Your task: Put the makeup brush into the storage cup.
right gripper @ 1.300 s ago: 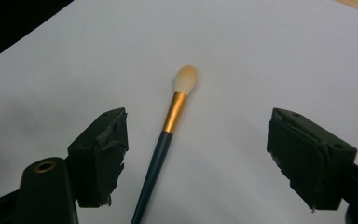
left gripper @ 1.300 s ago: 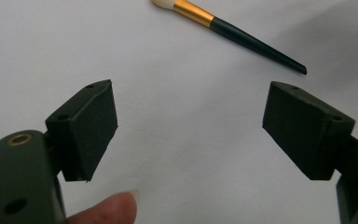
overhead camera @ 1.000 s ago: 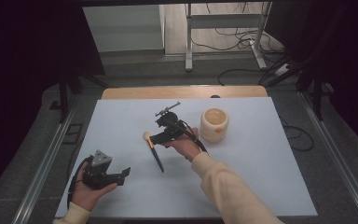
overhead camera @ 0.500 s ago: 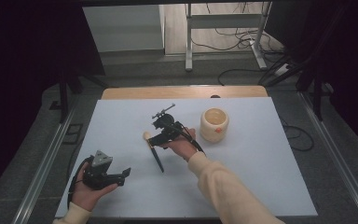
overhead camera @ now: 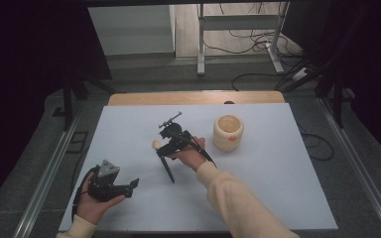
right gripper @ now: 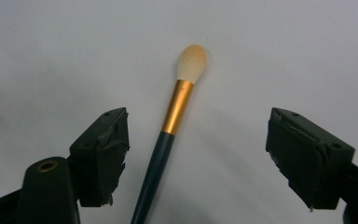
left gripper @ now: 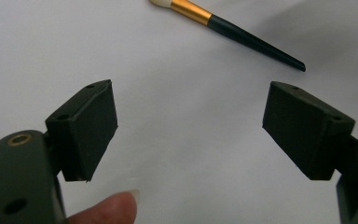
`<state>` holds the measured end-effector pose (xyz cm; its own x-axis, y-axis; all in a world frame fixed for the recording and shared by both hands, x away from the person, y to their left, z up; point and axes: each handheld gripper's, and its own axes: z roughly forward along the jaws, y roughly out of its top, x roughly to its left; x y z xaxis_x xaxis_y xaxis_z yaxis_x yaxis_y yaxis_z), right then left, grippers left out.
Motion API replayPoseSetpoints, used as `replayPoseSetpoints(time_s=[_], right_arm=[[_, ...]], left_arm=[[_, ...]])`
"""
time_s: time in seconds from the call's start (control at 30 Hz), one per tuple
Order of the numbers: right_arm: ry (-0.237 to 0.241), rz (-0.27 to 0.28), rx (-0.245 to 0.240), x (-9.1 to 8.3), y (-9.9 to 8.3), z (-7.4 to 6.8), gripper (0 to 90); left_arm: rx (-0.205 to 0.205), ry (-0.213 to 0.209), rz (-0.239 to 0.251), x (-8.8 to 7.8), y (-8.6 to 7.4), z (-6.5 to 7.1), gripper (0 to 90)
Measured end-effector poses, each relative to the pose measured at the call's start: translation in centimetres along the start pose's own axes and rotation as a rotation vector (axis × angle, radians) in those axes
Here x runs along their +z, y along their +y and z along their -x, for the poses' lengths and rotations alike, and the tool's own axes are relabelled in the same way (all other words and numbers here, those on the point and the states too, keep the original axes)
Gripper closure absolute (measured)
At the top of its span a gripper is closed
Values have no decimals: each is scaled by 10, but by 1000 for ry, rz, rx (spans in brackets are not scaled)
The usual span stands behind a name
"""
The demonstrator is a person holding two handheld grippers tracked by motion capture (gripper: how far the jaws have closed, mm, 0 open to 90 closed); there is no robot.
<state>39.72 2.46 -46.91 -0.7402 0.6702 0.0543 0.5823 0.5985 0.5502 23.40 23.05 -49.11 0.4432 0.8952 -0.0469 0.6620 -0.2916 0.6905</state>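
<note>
Right gripper (right gripper: 196, 158) is hovering, jaws wide, brush (right gripper: 175, 126) lying between them ungripped. Next: lowering, closing on handle. Left gripper (left gripper: 191, 130) is idling open, empty.

No lettering, label, brand, number or sign readable anywhere here.
</note>
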Motion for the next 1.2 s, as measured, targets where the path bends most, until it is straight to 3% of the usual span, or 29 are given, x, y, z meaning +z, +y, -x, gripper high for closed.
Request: replayPoseSetpoints(time_s=[0.67, 1.2], right_arm=[[-17, -72, -5, 30, 2, -11, 226], [4, -107, -8, 46, 0, -13, 286]], left_arm=[[5, 7, 7, 0, 0, 0, 185], [12, 7, 4, 1, 0, 0, 185]])
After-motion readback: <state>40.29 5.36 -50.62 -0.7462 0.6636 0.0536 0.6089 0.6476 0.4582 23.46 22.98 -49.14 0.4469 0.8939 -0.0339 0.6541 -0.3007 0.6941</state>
